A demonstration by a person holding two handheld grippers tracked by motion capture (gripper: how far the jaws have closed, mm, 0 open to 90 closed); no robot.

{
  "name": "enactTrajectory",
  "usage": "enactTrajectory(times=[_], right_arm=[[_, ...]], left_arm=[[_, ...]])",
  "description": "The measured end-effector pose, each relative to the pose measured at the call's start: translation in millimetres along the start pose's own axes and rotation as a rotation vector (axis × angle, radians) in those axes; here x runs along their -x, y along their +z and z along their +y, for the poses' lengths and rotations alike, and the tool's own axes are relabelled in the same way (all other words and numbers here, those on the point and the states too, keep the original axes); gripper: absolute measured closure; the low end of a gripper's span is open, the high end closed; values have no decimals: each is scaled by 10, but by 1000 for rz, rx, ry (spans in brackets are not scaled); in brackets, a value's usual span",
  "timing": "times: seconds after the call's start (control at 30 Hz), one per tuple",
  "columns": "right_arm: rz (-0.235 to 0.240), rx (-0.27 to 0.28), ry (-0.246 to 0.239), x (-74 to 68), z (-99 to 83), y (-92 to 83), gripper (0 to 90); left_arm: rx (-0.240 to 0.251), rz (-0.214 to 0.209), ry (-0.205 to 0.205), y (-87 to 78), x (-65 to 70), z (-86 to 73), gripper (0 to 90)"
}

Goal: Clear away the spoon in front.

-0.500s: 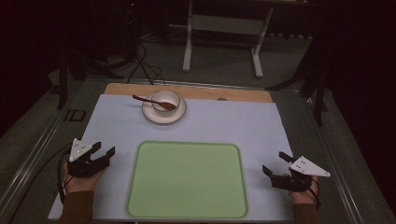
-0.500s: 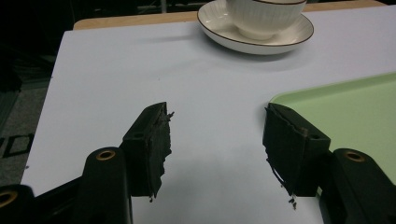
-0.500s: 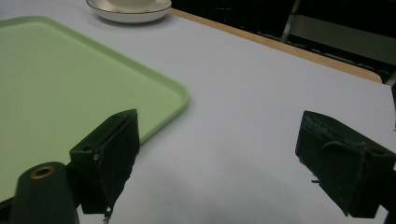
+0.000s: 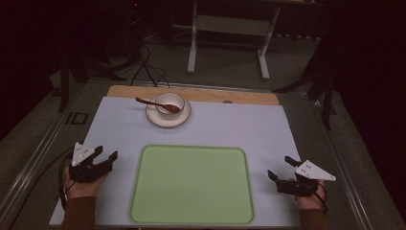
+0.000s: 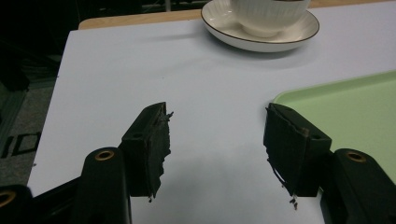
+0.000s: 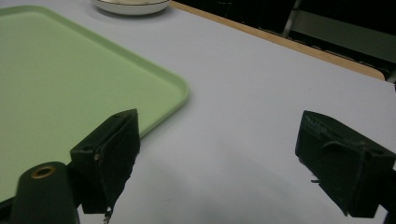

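Observation:
A white ribbed cup (image 4: pixel 170 101) stands on a white saucer (image 4: pixel 168 119) at the far middle of the table, with a dark wooden spoon (image 4: pixel 152 103) resting in the cup, handle pointing left. Nearer lies an empty light-green tray (image 4: pixel 191 184). My left gripper (image 4: pixel 106 152) rests left of the tray, open, nothing between its jaws. My right gripper (image 4: pixel 279 166) rests right of the tray, also open and empty. In the left gripper view the left gripper (image 5: pixel 217 140) faces the saucer (image 5: pixel 261 39) and the tray's corner (image 5: pixel 345 107). The right gripper (image 6: pixel 219 149) sits beside the tray (image 6: pixel 70 79).
A white sheet (image 4: pixel 239 124) covers the tabletop, with a strip of wooden board (image 4: pixel 239 96) showing along the far edge. A white metal stand (image 4: pixel 227 26) and black cables (image 4: pixel 143 67) lie on the floor beyond. Metal rails run along both table sides.

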State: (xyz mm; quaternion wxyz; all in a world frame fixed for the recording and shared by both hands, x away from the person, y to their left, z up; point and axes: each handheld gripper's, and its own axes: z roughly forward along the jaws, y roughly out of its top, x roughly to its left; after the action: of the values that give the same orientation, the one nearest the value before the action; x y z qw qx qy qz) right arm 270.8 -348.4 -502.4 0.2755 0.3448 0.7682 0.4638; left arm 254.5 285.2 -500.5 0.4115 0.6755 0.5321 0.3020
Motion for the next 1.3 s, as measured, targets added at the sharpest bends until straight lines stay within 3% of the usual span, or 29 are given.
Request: enactTrajectory(times=[0.23, 0.7, 0.87, 1.3], right_arm=[[4, 6, -1, 0, 1, 4, 137], [-1, 16, 2, -3, 5, -17, 137], [-2, 18, 3, 0, 5, -19, 137], [-2, 16, 3, 2, 4, -18, 137]], left_arm=[[11, 9, -22, -55, -18, 59, 395], [16, -15, 11, -56, -14, 243, 391], [36, -35, 30, 7, 19, 438, 383], [46, -56, 65, 132, 82, 735, 376]])
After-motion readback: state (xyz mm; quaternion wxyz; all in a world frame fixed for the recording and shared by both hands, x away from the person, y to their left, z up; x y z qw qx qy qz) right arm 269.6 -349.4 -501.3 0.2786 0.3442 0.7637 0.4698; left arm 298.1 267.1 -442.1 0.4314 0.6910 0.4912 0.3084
